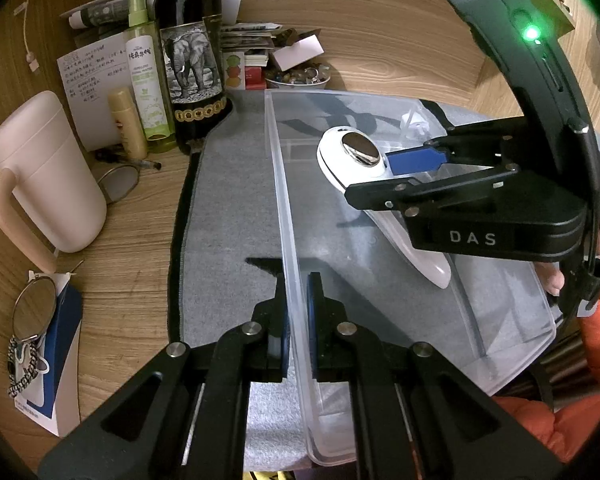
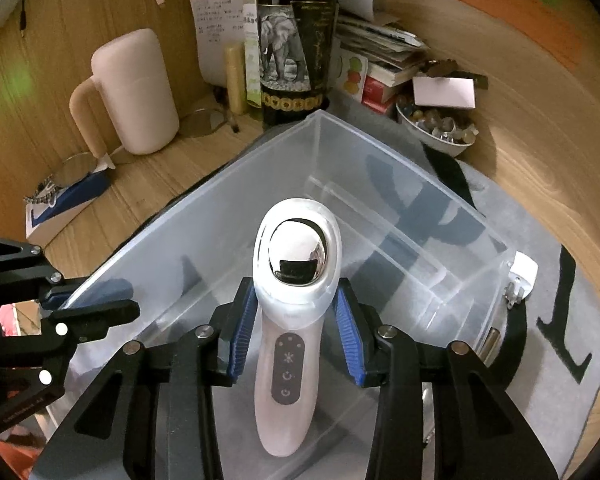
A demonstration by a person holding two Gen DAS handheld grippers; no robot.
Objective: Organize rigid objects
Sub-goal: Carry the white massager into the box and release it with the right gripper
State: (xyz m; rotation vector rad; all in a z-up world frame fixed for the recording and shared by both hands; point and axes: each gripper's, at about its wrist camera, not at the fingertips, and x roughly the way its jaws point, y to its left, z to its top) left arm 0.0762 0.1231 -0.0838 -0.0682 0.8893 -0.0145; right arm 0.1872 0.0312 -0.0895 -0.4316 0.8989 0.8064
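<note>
A clear plastic bin (image 1: 512, 344) stands on a grey felt mat (image 1: 228, 208); it also shows in the right wrist view (image 2: 412, 184). My left gripper (image 1: 297, 304) is shut on the bin's left wall, one finger inside and one outside. My right gripper (image 2: 296, 332) is over the bin, with its blue pads either side of a white handheld device with a chrome head (image 2: 288, 320). The pads stand slightly apart from the device, and whether they touch it is unclear. In the left wrist view the device (image 1: 352, 156) is inside the bin by the right gripper (image 1: 412, 168).
A pink mug (image 1: 48, 172), a dark wine bottle (image 1: 190, 56), a green spray bottle (image 1: 144, 72), a small yellow tube, glasses and papers stand left and behind. A bowl of trinkets (image 2: 436, 128) and stacked cards sit at the back. A round mirror lies on a blue box (image 1: 48, 340).
</note>
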